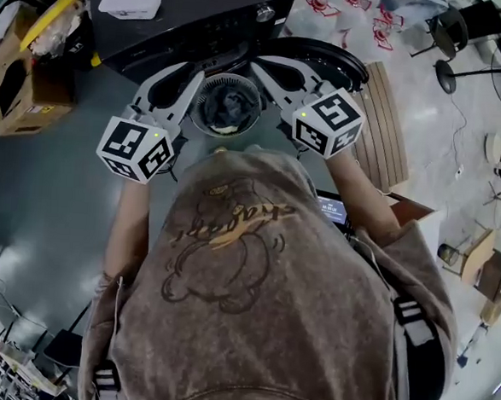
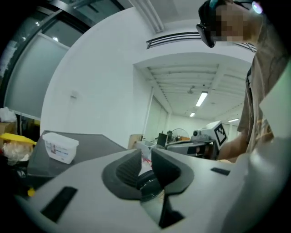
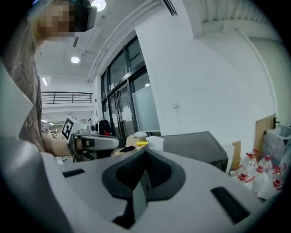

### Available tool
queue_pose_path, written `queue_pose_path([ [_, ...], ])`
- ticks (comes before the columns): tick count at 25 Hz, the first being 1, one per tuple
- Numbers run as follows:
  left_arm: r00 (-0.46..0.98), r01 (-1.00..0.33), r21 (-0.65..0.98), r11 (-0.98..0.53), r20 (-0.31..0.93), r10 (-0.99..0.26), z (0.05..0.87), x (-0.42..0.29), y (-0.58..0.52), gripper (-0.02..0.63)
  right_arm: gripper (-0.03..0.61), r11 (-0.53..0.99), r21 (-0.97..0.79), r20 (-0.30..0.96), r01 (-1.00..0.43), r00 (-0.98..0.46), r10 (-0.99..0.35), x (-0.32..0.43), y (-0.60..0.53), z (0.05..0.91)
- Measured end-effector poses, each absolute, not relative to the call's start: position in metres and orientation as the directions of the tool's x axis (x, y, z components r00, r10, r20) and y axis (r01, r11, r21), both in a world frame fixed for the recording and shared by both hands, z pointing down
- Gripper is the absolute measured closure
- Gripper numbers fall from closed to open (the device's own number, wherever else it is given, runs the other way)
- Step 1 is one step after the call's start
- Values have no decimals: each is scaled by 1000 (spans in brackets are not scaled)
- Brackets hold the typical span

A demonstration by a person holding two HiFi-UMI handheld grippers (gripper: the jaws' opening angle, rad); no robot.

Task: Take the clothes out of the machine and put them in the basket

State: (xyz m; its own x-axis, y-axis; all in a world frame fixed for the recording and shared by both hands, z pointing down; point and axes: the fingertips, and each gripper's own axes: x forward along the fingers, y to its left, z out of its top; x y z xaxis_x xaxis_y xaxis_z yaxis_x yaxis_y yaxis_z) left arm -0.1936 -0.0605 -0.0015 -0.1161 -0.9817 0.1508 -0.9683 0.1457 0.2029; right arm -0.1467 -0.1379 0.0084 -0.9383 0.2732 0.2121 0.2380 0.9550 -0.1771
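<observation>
Dark grey-green floor (image 1: 54, 190) is spreading around one black washing machine (image 1: 195, 20), whose door (image 1: 337, 62) is hanging open to its right. Inside the machine's round front opening, a dark bundle of clothes (image 1: 229, 108) is lying; we cannot tell how many pieces. One white tub (image 1: 130, 0) is sitting on the machine's top. We are holding two grippers before the machine. The left gripper (image 2: 146, 154) is keeping its jaws slightly apart with nothing between them, and the right gripper (image 3: 144, 154) is closed and empty. Our brown sweatshirt (image 1: 252, 306) is hiding the floor on the machine's near side.
</observation>
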Motion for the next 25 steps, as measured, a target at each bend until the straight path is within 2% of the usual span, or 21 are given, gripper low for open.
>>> queue_pose_path([
  [2, -132, -966, 205, 156, 129, -983, -4, -193, -61, 586, 580, 956, -164, 200, 242, -941, 272, -147, -143, 5],
  [6, -162, -972, 148, 181, 137, -977, 0, -188, -72, 604, 580, 953, -151, 177, 261, -942, 286, -145, -157, 3],
  [14, -216, -954, 175, 242, 152, -964, 22, -187, -92, 606, 580, 955, -152, 163, 253, -947, 277, -130, -193, 12],
  [25, -219, -944, 203, 259, 199, -955, 55, -180, -112, 606, 580, 947, -196, 197, 253, -936, 290, -126, -211, 40],
])
